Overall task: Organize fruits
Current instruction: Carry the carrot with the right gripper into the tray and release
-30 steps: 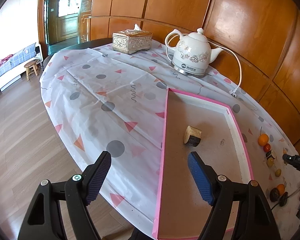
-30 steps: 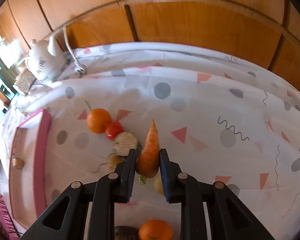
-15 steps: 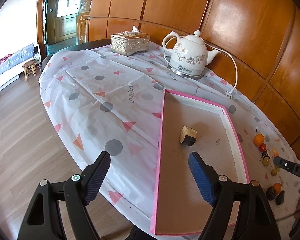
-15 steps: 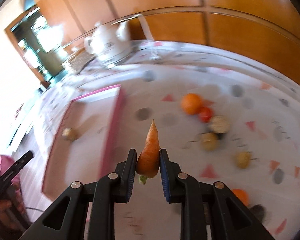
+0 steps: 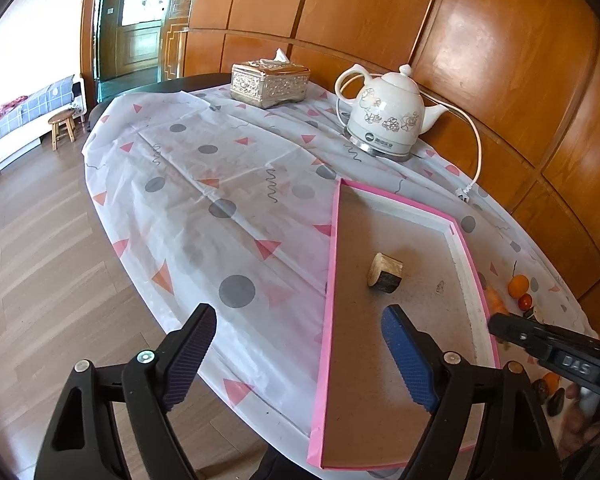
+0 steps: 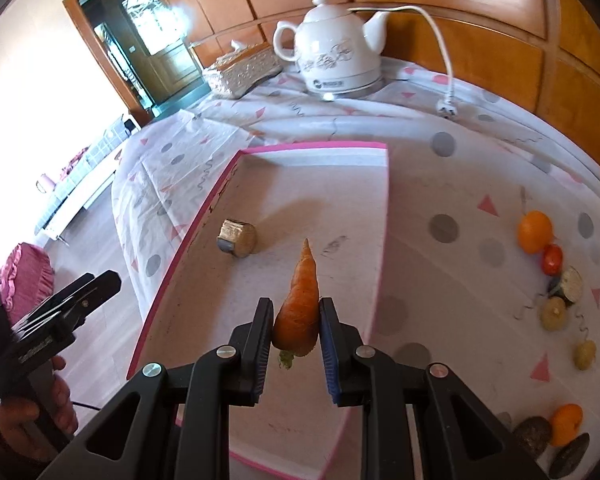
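My right gripper (image 6: 296, 326) is shut on an orange carrot (image 6: 300, 304), tip forward, held above the pink-rimmed tray (image 6: 382, 216). The tray (image 5: 332, 264) holds one brown cut piece (image 6: 238, 237), also seen in the left wrist view (image 5: 385, 273). My left gripper (image 5: 296, 354) is open and empty over the tray's left rim near the table's front edge. Loose fruits lie right of the tray: an orange (image 6: 534, 231), a red tomato (image 6: 553, 259), small yellowish pieces (image 6: 554, 312) and another orange (image 6: 566, 418) beside dark pieces (image 6: 534, 436). The right gripper shows in the left wrist view (image 5: 500, 326).
A white kettle (image 5: 386, 120) with a cord and loose plug (image 5: 464, 196) stands at the back. A silver tissue box (image 5: 270, 82) stands behind left. The patterned tablecloth (image 5: 204, 184) covers the table. Wood wall panels run close behind.
My right gripper has carried the carrot left from the fruit pile to above the tray. The left gripper has drawn back slightly and stays open.
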Demonstrator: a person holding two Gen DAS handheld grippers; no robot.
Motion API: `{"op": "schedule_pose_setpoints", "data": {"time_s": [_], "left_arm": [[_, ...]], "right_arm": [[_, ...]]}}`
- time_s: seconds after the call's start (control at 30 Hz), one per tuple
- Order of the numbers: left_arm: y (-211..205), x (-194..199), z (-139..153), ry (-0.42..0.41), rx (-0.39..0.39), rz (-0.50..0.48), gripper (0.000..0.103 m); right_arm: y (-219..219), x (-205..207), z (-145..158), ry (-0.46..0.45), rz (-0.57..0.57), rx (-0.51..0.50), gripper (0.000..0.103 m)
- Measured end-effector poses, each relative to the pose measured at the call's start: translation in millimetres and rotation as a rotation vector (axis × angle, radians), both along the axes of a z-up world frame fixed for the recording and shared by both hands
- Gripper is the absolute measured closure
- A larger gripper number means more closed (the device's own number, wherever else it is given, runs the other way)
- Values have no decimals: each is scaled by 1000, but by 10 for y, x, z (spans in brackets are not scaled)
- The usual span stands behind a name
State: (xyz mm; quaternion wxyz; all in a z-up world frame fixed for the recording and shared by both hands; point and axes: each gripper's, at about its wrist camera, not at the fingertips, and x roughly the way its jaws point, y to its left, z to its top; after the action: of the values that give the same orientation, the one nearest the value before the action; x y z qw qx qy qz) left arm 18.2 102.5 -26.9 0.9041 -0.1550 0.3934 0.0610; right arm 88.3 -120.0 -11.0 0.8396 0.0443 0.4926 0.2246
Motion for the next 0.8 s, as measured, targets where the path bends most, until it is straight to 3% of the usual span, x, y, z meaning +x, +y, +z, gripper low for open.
{"op": "schedule_pose_setpoints", "data": {"time_s": [0.37,0.8], "left_arm": [[96,1,-44,14,-15,19,18],[80,9,-45,17,-24,11,18]], "right_arm": [[338,297,-150,11,-12,-81,75],[-129,-41,69,-73,-104,-118,70]]}}
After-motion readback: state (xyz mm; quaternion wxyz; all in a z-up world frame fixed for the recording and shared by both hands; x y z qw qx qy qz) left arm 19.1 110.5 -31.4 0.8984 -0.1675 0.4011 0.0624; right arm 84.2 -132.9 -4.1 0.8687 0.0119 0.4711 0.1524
